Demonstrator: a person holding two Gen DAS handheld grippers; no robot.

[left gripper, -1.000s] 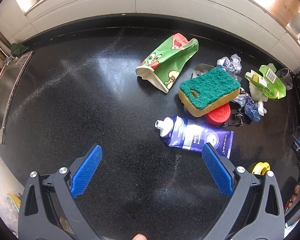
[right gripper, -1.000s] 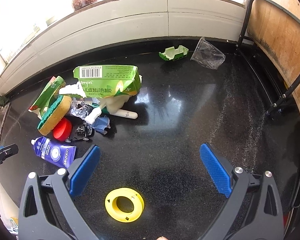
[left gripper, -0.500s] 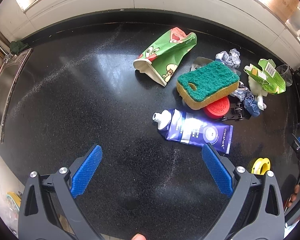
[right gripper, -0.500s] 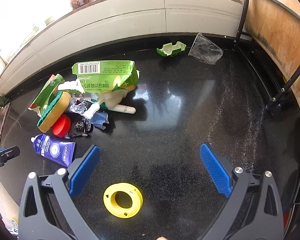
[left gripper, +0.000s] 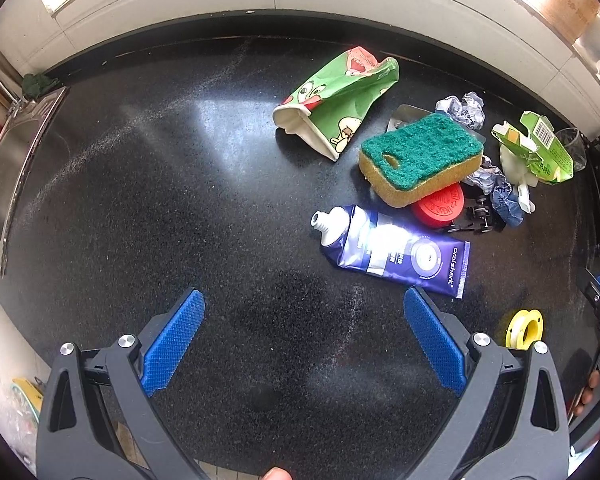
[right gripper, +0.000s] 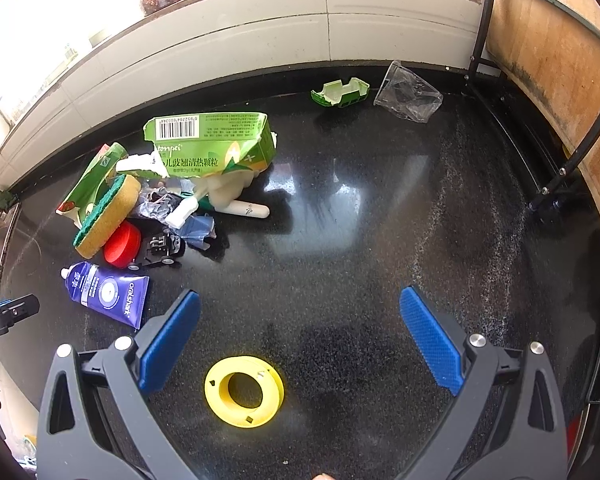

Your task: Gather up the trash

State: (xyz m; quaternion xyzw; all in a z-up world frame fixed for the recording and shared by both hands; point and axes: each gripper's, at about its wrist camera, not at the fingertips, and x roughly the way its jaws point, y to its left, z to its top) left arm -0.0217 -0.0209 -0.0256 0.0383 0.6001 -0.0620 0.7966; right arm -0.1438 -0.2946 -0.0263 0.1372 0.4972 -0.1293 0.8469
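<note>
A heap of trash lies on the black counter [left gripper: 148,200]: a purple toothpaste tube [left gripper: 396,252], a green-and-yellow sponge [left gripper: 420,158] resting on a red lid [left gripper: 440,206], a green cartoon pouch [left gripper: 340,92], crumpled foil [left gripper: 462,106] and a torn green carton [right gripper: 212,144]. My left gripper [left gripper: 304,336] is open, empty, just short of the tube. In the right wrist view my right gripper [right gripper: 300,332] is open and empty above a yellow tape spool [right gripper: 244,390]. A crushed clear cup [right gripper: 408,94] and a green plastic piece [right gripper: 340,92] lie at the back.
A steel sink [left gripper: 4,168] borders the counter on the left. A white tiled wall [right gripper: 260,44] runs along the back. A black metal rack with a wooden board [right gripper: 556,64] stands at the right. A small black toy car [right gripper: 160,248] sits beside the red lid.
Both grippers have drawn back slightly from the heap; the trash sits a little further up in each view. Nothing was taken hold of, and both stay open.
</note>
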